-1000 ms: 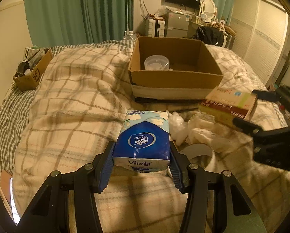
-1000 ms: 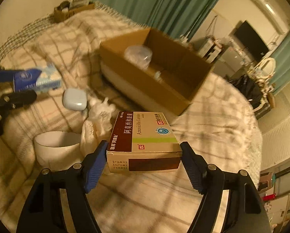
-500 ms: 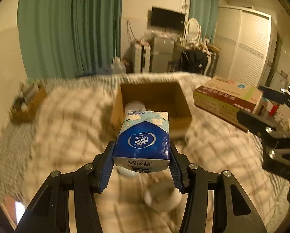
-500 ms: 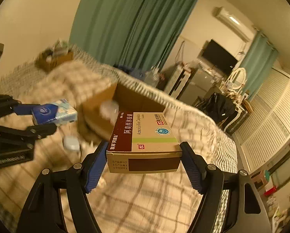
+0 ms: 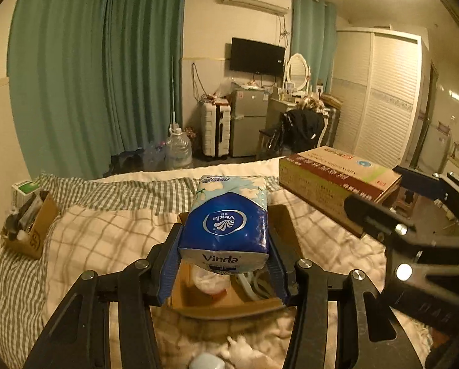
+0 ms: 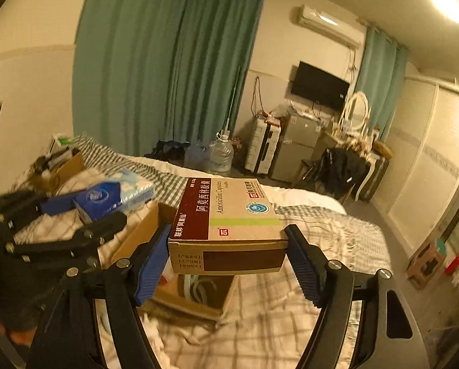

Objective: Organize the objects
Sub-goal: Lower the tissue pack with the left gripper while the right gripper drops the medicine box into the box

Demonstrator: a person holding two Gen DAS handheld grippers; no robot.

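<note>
My left gripper (image 5: 223, 264) is shut on a blue Vinda tissue pack (image 5: 226, 224) and holds it in the air above the open cardboard box (image 5: 229, 304) on the bed. My right gripper (image 6: 229, 261) is shut on a brown medicine box (image 6: 229, 224), also held above the cardboard box (image 6: 186, 301). The medicine box (image 5: 337, 178) shows at the right of the left wrist view. The tissue pack (image 6: 115, 193) shows at the left of the right wrist view. A clear plastic cup (image 5: 208, 279) lies inside the cardboard box.
The bed has a plaid blanket (image 5: 106, 240). A small cardboard box of clutter (image 5: 29, 227) sits at its far left. A white cloth and a small pale case (image 5: 205, 363) lie in front of the box. Beyond the bed are a water jug (image 5: 177, 147), suitcase, fridge and wardrobe.
Both grippers have risen off the bed with their loads and moved forward, so the cardboard box now lies below them instead of ahead.
</note>
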